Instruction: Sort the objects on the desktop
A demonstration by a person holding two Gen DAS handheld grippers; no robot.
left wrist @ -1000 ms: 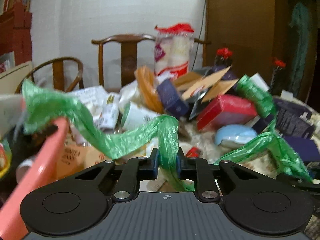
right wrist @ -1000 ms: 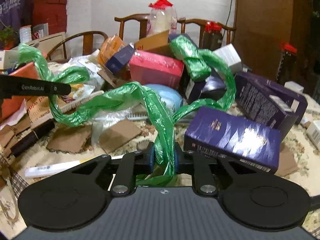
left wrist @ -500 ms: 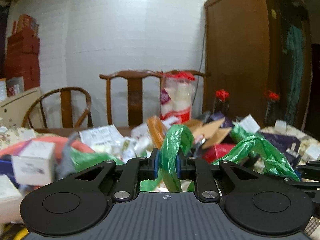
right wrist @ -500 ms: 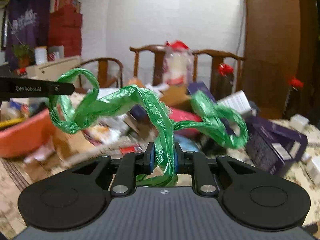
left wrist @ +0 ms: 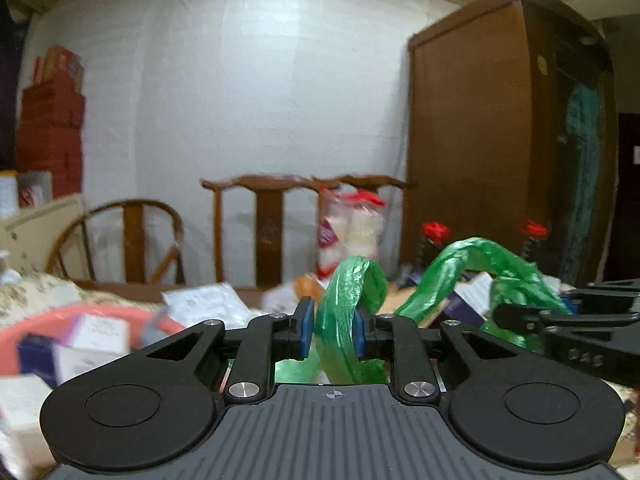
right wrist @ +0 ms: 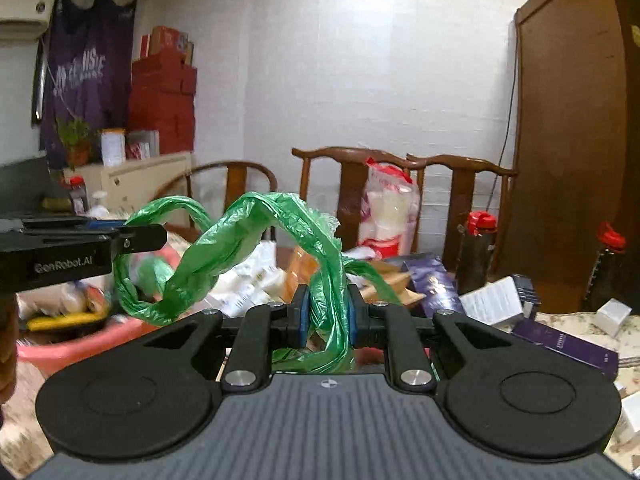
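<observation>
A twisted green plastic bag hangs in the air between both grippers, above the cluttered table. In the left wrist view one strand stands between the pads of my left gripper, whose jaws are opening; a thin gap shows beside the left pad. My right gripper is shut on another strand of the green bag. The left gripper reaches in from the left of the right wrist view, and the right gripper shows at the right edge of the left wrist view.
A pink basin with small boxes sits low on the left. Purple boxes, white cartons and cardboard cover the table. Wooden chairs, a bag of white rolls, red-capped bottles and a brown wardrobe stand behind.
Both grippers have risen with the green bag, lifting it off the pile. The left jaws now stand slightly wider around their strand.
</observation>
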